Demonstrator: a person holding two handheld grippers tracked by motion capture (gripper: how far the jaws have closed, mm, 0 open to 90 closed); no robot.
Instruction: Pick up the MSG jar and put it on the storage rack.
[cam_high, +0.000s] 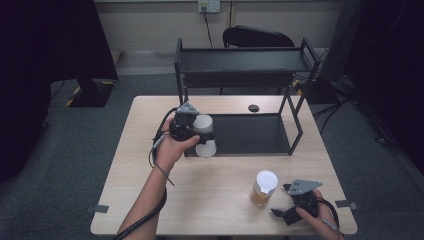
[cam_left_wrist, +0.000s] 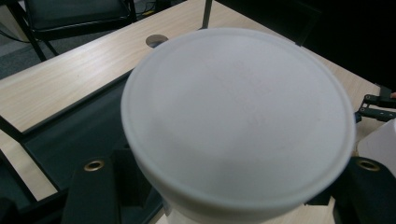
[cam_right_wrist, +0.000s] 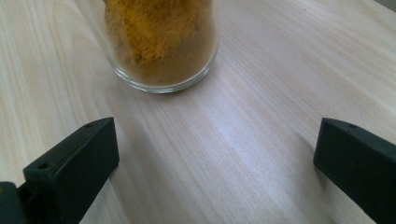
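Your left tool (cam_high: 200, 134) was pinching a white container (cam_high: 204, 135), one jaw on each side of its body, and you held it at the front-left corner of the black two-tier rack (cam_high: 245, 90), over the edge of the rack's lower shelf (cam_high: 255, 134). In the left gripper view the container's round white lid (cam_left_wrist: 238, 116) sat close to the camera, with both jaws below it at either side.

Your right tool (cam_high: 286, 200) rested low near the front-right corner of the counter (cam_high: 210, 200), well apart from the rack, with its jaws spread wide and nothing between them. Just beside it, on the side toward the counter's middle, stood a glass jar (cam_high: 263, 188) with a white lid, upright on the wood. In the right gripper view that jar (cam_right_wrist: 161, 42) held yellow-orange powder (cam_right_wrist: 154, 28) and stood ahead of the spread jaws, not touching them.

The lower shelf lay bare behind the held container. Between the rack's front edge and the counter's near edge there was open wood, broken by the jar alone. The strip left of the rack was free to the counter's left edge.

Count: two containers with white lids, one held and one standing; two tools; one rack with two shelves; one round hole (cam_high: 253, 108) in the counter behind the lower shelf.
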